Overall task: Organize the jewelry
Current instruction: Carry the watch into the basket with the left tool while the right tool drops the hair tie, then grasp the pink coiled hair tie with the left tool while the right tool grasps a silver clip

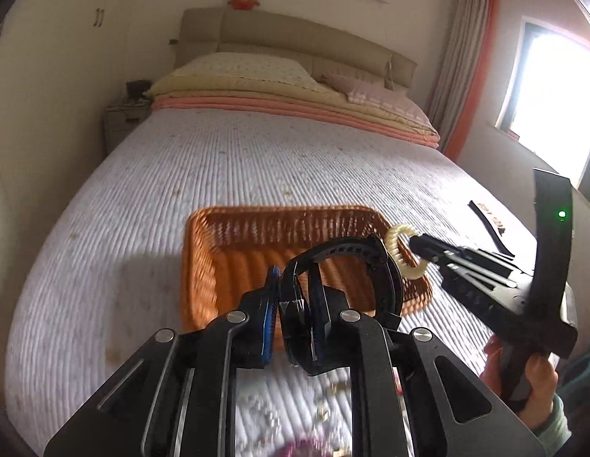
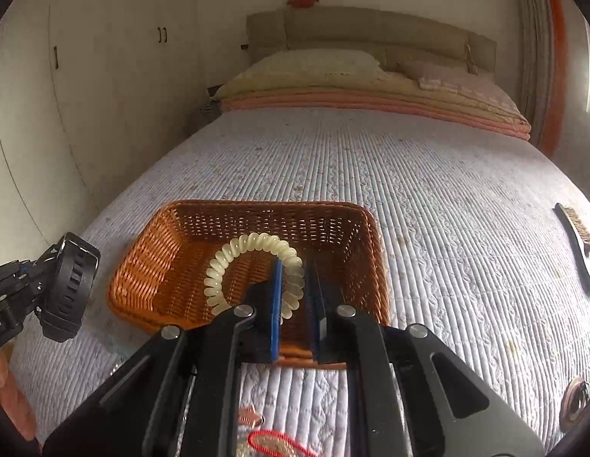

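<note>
The right tool point(image 2: 295, 289) pinches a springy, light coil bracelet point(image 2: 253, 270) above the basket point(image 2: 150, 266) mid-bed; it likely squashes, so a grip across the coil suits. The left tool point(image 1: 291, 304) clamps a stiffer, heavier watch point(image 1: 344, 262) by its strap.

Both grippers are up in the air side by side, left gripper point(image 1: 293, 304) and right gripper point(image 2: 298, 297) each clamped shut on something.
</note>
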`<action>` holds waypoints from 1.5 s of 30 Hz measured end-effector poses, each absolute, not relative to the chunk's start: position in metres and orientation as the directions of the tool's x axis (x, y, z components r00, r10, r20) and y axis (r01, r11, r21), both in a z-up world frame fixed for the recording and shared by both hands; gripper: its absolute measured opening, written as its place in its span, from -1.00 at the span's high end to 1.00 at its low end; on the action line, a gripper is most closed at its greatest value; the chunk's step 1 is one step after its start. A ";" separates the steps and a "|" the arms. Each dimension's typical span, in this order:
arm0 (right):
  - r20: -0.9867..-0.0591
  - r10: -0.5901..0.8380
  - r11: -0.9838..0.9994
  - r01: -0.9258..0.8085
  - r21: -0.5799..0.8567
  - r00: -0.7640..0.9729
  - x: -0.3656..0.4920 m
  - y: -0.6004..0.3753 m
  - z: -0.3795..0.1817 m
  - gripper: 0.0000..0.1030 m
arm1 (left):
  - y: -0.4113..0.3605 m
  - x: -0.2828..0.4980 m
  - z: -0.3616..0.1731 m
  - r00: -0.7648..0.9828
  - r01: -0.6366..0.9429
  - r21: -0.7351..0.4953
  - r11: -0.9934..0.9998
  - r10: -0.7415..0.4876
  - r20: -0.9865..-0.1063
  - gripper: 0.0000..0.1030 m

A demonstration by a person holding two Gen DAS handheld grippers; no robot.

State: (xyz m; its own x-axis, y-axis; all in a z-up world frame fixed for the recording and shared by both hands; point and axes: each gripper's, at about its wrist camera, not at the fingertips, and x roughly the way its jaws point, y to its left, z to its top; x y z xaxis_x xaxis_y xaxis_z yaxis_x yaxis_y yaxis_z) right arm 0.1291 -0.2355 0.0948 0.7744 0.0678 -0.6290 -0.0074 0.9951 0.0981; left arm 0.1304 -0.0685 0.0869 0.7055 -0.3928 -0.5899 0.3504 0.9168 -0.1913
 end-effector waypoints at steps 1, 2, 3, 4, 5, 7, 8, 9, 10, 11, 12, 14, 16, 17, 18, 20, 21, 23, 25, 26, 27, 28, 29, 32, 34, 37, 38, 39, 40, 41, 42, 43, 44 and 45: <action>-0.649 0.059 0.996 0.004 0.094 0.759 0.144 -0.236 0.090 0.81 | -0.072 0.139 0.086 0.705 0.347 -0.183 0.920 -0.384 -0.596 0.74; -0.669 0.053 0.996 0.010 0.090 0.741 0.157 -0.234 0.084 0.81 | -0.079 0.151 0.082 0.697 0.350 -0.173 0.921 -0.379 -0.608 0.74; -0.696 0.052 0.996 0.016 0.092 0.716 0.171 -0.234 0.077 0.81 | -0.085 0.164 0.075 0.683 0.354 -0.168 0.920 -0.377 -0.626 0.74; -0.729 0.058 0.995 0.025 0.102 0.682 0.184 -0.235 0.068 0.81 | -0.089 0.171 0.069 0.671 0.351 -0.167 0.921 -0.372 -0.642 0.73; -0.756 0.072 0.993 0.026 0.116 0.651 0.195 -0.236 0.059 0.81 | -0.095 0.185 0.058 0.644 0.354 -0.165 0.920 -0.368 -0.671 0.74; -0.792 0.069 0.993 0.037 0.115 0.606 0.210 -0.238 0.044 0.81 | -0.105 0.201 0.042 0.603 0.357 -0.167 0.919 -0.363 -0.710 0.73; -0.801 0.062 0.993 0.041 0.107 0.595 0.214 -0.237 0.040 0.81 | -0.107 0.209 0.033 0.586 0.358 -0.155 0.921 -0.351 -0.730 0.73; -0.806 0.059 0.994 0.041 0.103 0.589 0.215 -0.238 0.035 0.82 | -0.109 0.213 0.026 0.583 0.353 -0.137 0.925 -0.332 -0.742 0.73; -0.811 0.057 0.994 0.041 0.100 0.582 0.217 -0.238 0.032 0.81 | -0.110 0.215 0.021 0.583 0.349 -0.116 0.930 -0.312 -0.750 0.73; -0.814 0.056 0.995 0.039 0.096 0.578 0.217 -0.236 0.029 0.81 | -0.109 0.215 0.018 0.582 0.347 -0.107 0.932 -0.303 -0.755 0.73; -0.817 0.053 0.995 0.037 0.090 0.574 0.217 -0.235 0.027 0.81 | -0.108 0.217 0.015 0.577 0.343 -0.105 0.933 -0.298 -0.760 0.73; -0.823 0.043 0.997 0.034 0.075 0.566 0.218 -0.234 0.022 0.81 | -0.110 0.219 0.012 0.573 0.342 -0.099 0.935 -0.291 -0.766 0.73; -0.829 0.044 0.997 0.034 0.076 0.557 0.221 -0.231 0.018 0.81 | -0.111 0.220 0.009 0.572 0.339 -0.084 0.937 -0.276 -0.772 0.71; -0.834 0.044 0.996 0.040 0.079 0.550 0.222 -0.233 0.017 0.80 | -0.112 0.220 0.009 0.570 0.340 -0.082 0.937 -0.275 -0.774 0.69; -0.838 0.054 0.995 0.042 0.092 0.544 0.223 -0.233 0.016 0.79 | -0.111 0.219 0.009 0.561 0.349 -0.086 0.933 -0.281 -0.778 0.64; -0.829 0.090 0.990 0.040 0.134 0.552 0.217 -0.237 0.018 0.76 | -0.111 0.212 0.014 0.567 0.353 -0.086 0.932 -0.286 -0.773 0.50; -0.824 0.092 0.990 0.041 0.138 0.558 0.213 -0.241 0.019 0.69 | -0.109 0.207 0.018 0.571 0.355 -0.088 0.931 -0.290 -0.768 0.48; -0.804 0.106 0.988 0.026 0.150 0.585 0.196 -0.244 0.031 0.54 | -0.101 0.199 0.027 0.568 0.363 -0.126 0.923 -0.327 -0.755 0.42; -0.782 0.129 0.986 0.004 0.166 0.610 0.178 -0.245 0.044 0.48 | -0.093 0.184 0.040 0.579 0.373 -0.151 0.915 -0.357 -0.733 0.32; -0.768 0.143 0.985 -0.011 0.174 0.624 0.166 -0.246 0.051 0.48 | -0.085 0.170 0.052 0.599 0.376 -0.156 0.913 -0.368 -0.711 0.25; -0.755 0.154 0.983 -0.024 0.180 0.637 0.154 -0.246 0.059 0.48 | -0.080 0.158 0.061 0.612 0.383 -0.164 0.909 -0.383 -0.691 0.24; -0.741 0.164 0.982 -0.037 0.185 0.651 0.141 -0.247 0.066 0.48 | -0.075 0.150 0.067 0.619 0.391 -0.175 0.903 -0.399 -0.677 0.22; -0.728 0.172 0.981 -0.049 0.187 0.664 0.128 -0.246 0.073 0.48 | -0.068 0.136 0.077 0.626 0.402 -0.192 0.895 -0.422 -0.656 0.21; -0.687 0.190 0.978 -0.078 0.191 0.701 0.092 -0.245 0.088 0.41 | -0.050 0.094 0.095 0.646 0.424 -0.216 0.880 -0.461 -0.609 0.19; -0.662 0.206 0.975 -0.095 0.200 0.720 0.065 -0.248 0.092 0.19 | -0.045 0.073 0.098 0.646 0.436 -0.228 0.871 -0.479 -0.594 0.15; -0.645 0.236 0.968 -0.116 0.223 0.727 0.029 -0.245 0.087 0.16 | -0.033 0.039 0.086 0.639 0.442 -0.251 0.861 -0.499 -0.586 0.12; -0.647 0.250 0.964 -0.127 0.232 0.720 0.018 -0.241 0.081 0.16 | -0.031 0.033 0.078 0.632 0.439 -0.262 0.859 -0.503 -0.590 0.12; -0.651 0.263 0.961 -0.138 0.238 0.712 0.011 -0.237 0.077 0.16 | -0.030 0.027 0.071 0.624 0.432 -0.271 0.860 -0.502 -0.598 0.12; -0.658 0.277 0.959 -0.154 0.240 0.700 0.001 -0.229 0.068 0.16 | -0.026 0.023 0.061 0.616 0.419 -0.282 0.863 -0.499 -0.610 0.12; -0.665 0.283 0.957 -0.163 0.238 0.691 -0.009 -0.225 0.061 0.16 | -0.024 0.022 0.052 0.607 0.409 -0.292 0.865 -0.497 -0.621 0.12; -0.673 0.289 0.957 -0.177 0.231 0.681 -0.015 -0.217 0.052 0.16 | -0.021 0.022 0.039 0.588 0.396 -0.313 0.863 -0.501 -0.636 0.13; -0.683 0.295 0.955 -0.191 0.225 0.668 -0.019 -0.211 0.045 0.16 | -0.019 0.023 0.029 0.572 0.388 -0.329 0.861 -0.504 -0.647 0.17; -0.697 0.303 0.953 -0.206 0.223 0.650 -0.022 -0.204 0.036 0.16 | -0.017 0.025 0.016 0.552 0.373 -0.343 0.862 -0.504 -0.665 0.19; -0.711 0.306 0.952 -0.215 0.218 0.633 -0.024 -0.197 0.027 0.16 | -0.016 0.028 0.006 0.535 0.367 -0.352 0.861 -0.505 -0.678 0.27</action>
